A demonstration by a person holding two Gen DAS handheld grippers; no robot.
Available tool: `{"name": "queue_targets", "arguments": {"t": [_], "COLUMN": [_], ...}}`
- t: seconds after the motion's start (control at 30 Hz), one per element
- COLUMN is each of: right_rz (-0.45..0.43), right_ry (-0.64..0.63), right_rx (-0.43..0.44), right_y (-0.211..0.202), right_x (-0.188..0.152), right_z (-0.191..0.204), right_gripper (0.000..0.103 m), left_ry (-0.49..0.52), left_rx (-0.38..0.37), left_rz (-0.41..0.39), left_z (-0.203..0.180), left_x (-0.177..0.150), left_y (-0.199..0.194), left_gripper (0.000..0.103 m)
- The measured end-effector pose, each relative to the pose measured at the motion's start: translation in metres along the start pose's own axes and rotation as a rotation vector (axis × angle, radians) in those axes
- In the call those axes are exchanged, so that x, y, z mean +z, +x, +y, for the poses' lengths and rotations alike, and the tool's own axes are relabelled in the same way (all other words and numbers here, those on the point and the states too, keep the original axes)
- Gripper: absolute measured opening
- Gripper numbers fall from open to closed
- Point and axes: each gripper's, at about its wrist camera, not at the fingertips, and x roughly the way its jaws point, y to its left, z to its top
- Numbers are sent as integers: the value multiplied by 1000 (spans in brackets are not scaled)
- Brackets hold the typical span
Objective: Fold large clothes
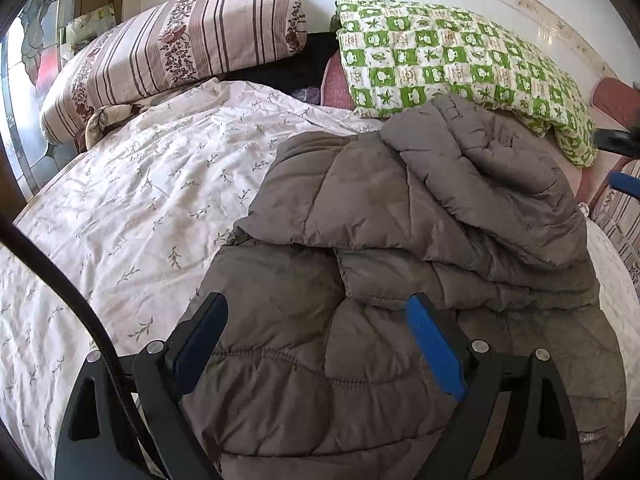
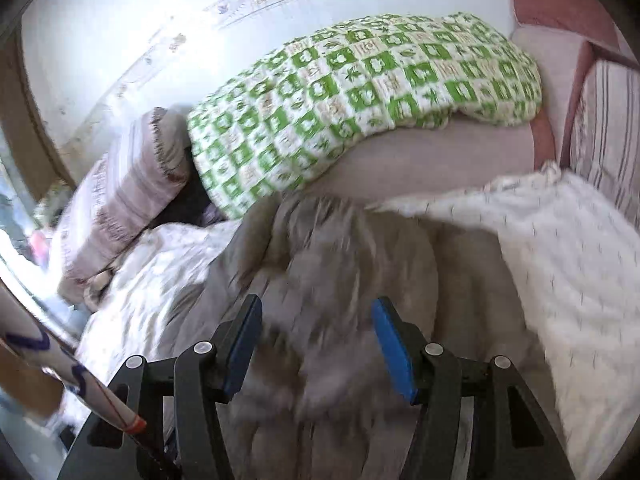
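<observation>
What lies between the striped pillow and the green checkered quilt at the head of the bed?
In the left wrist view, a dark bundle of cloth fills the gap between the striped pillow and the green checkered quilt. What kind of cloth it is cannot be told.

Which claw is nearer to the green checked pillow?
Right. The right claw is open over the jacket below the green checked pillow; the left claw is further back.
</observation>
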Motion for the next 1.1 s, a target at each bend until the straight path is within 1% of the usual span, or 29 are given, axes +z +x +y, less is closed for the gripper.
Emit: {"name": "queue_targets", "arguments": {"t": [0.07, 0.13, 0.2, 0.3, 0.37, 0.43, 0.5, 0.6, 0.7, 0.8, 0.87, 0.93, 1.03, 1.1], "right_rz": [26, 71, 134, 174, 168, 162, 159, 113, 65, 72, 82, 94, 145, 172], "right_ry": [-4, 7, 5, -15, -44, -60, -54, -42, -47, -82, -105, -135, -161, -156], "right_rx": [-39, -71, -130, -159, -172, -174, -157, -136, -98, -57, -41, -47, -66, -76], "right_y": [25, 56, 86, 108, 110, 108, 99, 74, 51, 44, 49, 59, 85, 101], "right_x": [10, 13, 3, -21, -34, -38, -36, -30, -29, -30, -33, -38, -53, -62], "right_z": [-5, -13, -21, -25, -24, -23, -23, -19, -5, 13, 26, 39, 50, 50], "right_gripper": [63, 63, 63, 63, 63, 63, 63, 63, 63, 63, 63, 63, 63, 64], "left_ry": [22, 32, 34, 26, 24, 39, 57, 61, 59, 48, 40, 28, 16, 12], "left_rx": [6, 4, 10, -3, 0, -1, -3, 5, 5, 5, 4, 6, 10, 7], "left_rz": [-5, -9, -9, 4, -3, -4, -15, -40, -19, -4, 7, 8, 2, 4], "left_z": [-3, -4, -4, -3, -4, -6, -8, -7, -8, -5, -3, 0, 2, 2], "left_x": [0, -1, -1, 0, 1, 0, -2, -5, -4, -2, -2, 0, 4, 5], "left_y": [-1, -3, -4, -6, -11, -16, -22, -27, -19, -11, -8, -7, -7, -5], "left_gripper": [91, 91, 91, 91, 91, 91, 91, 91, 91, 91, 91, 91, 91, 91]}}
